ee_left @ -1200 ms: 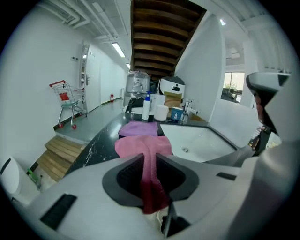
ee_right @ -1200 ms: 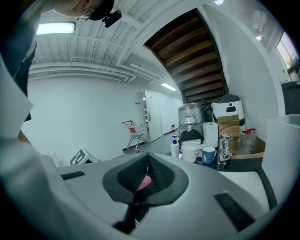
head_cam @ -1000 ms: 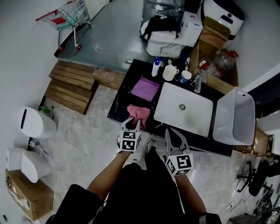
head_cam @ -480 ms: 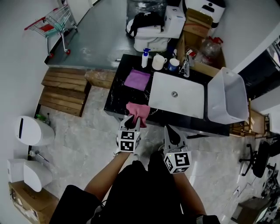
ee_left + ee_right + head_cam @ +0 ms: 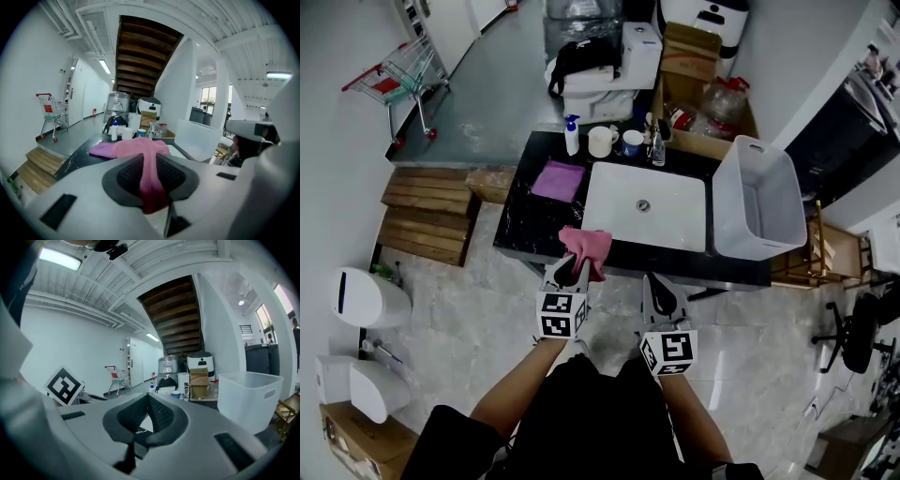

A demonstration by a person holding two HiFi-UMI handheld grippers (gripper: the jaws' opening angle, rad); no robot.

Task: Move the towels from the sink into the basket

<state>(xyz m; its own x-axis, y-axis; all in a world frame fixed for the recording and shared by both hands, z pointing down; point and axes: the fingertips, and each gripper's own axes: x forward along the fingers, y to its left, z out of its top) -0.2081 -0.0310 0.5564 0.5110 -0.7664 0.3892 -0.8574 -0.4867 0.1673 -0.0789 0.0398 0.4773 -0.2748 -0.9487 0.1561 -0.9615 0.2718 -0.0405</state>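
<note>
One pink towel (image 5: 591,246) hides partly inside left gripper (image 5: 573,270).

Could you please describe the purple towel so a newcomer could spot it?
Find the black counter with the white sink. The purple towel lies flat on it at the sink's left. Unlike the pink towel in the left claw, nothing holds it.

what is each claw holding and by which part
The left claw grips the pink towel by a bunched fold at its near end. The right claw is shut, holding nothing.
</note>
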